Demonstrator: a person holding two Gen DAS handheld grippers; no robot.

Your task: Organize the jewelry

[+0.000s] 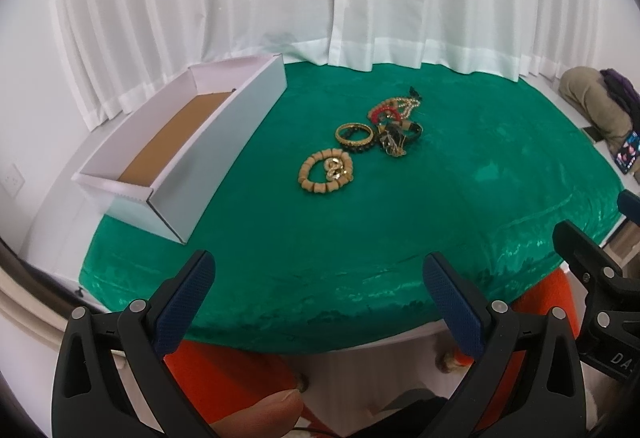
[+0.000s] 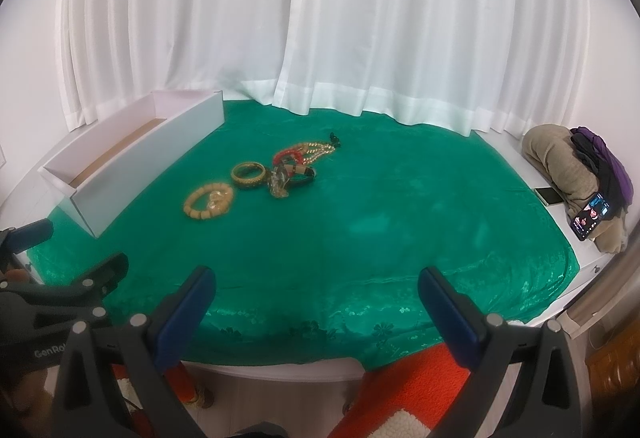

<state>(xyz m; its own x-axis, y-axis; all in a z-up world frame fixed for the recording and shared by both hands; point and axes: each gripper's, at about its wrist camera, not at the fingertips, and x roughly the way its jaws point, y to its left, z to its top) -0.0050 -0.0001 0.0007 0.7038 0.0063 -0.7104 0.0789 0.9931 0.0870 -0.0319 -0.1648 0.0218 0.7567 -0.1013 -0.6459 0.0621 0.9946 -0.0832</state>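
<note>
Both my grippers sit spread and empty at the frame bottom, left gripper [image 1: 319,296], right gripper [image 2: 316,304]. The jewelry pile [image 1: 360,141] lies ahead mid-frame, trailing toward upper right, white box [image 1: 188,157] at its left, so left's probably nearer.

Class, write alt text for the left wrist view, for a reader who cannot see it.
A small heap of jewelry, beaded bracelets and a gold bangle, lies on a green cloth. A long white box stands open to its left. The left gripper hovers near the table edge, jaws wide apart and empty.
</note>
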